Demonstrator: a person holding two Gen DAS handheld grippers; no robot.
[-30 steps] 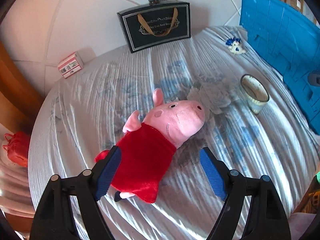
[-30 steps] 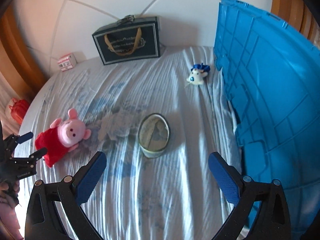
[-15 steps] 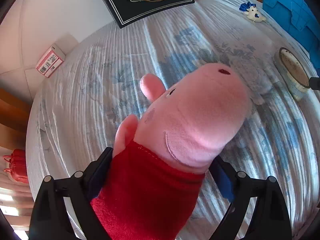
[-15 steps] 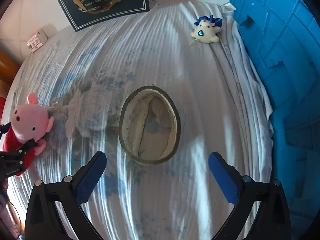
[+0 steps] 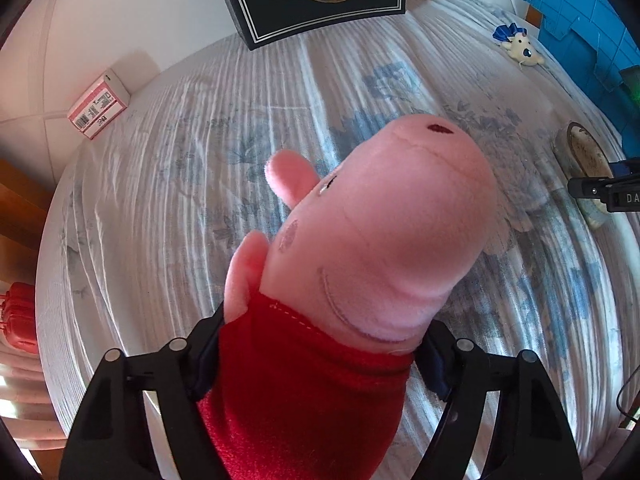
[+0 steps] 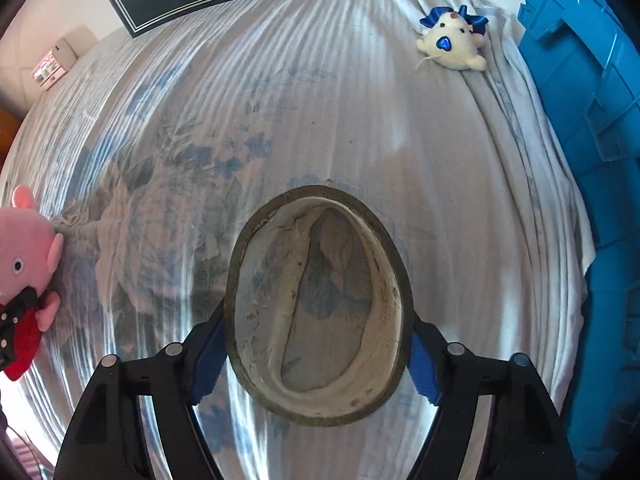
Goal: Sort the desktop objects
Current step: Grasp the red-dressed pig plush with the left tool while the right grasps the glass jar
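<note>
Left gripper (image 5: 320, 344) closing on pink pig plush (image 5: 360, 248), pads pressing its red dress; right gripper (image 6: 316, 356) closing around oval bowl (image 6: 394, 276), pads touching its sides.

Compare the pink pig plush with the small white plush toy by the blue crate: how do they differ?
The pig plush is pink in a red dress; the white plush is cream with blue ears. The pig looks larger. The left gripper clamps the pig; the white plush lies untouched beside the blue crate. Both are soft toys.
</note>
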